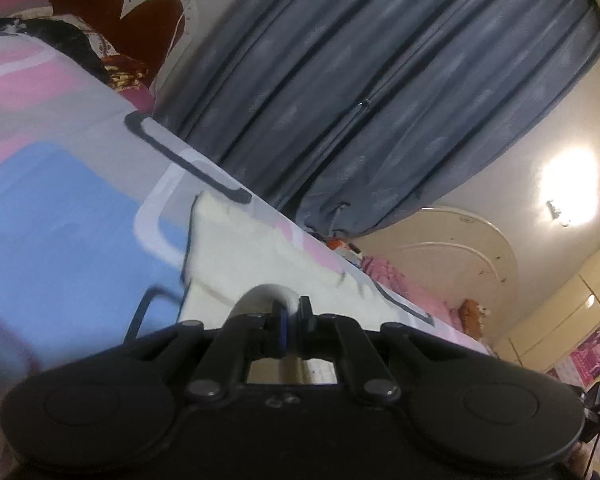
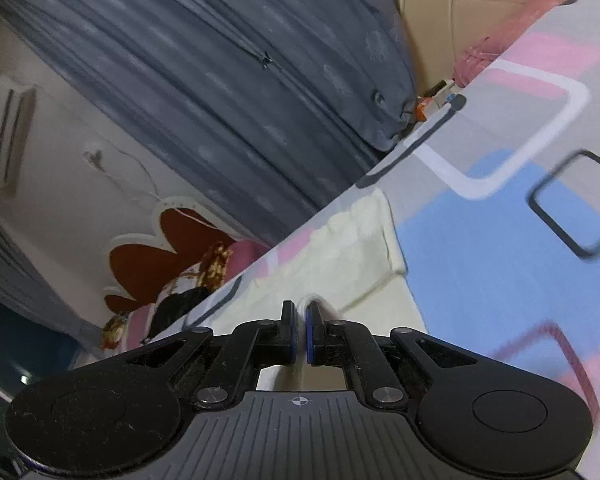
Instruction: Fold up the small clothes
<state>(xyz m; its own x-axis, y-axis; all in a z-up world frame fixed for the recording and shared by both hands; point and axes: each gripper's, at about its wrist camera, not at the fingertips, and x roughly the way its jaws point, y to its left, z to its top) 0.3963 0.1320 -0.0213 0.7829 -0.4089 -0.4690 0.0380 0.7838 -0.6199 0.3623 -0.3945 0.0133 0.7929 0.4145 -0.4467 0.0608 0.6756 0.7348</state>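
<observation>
A small cream-white garment (image 1: 244, 248) lies flat on a bedsheet (image 1: 68, 208) patterned in blue, pink and grey. My left gripper (image 1: 294, 312) is shut on a raised fold of the garment's near edge. In the right wrist view the same cream garment (image 2: 352, 256) stretches away from the fingers over the bedsheet (image 2: 500, 264). My right gripper (image 2: 300, 320) is shut on a pinched ridge of its near edge. Both views are strongly tilted.
Grey-blue curtains (image 1: 360, 100) hang behind the bed's far edge. A dark cloth pile (image 1: 72, 44) and pink pillows (image 1: 404, 284) lie at the bed's ends. A wall air conditioner (image 2: 8, 128) shows in the right wrist view.
</observation>
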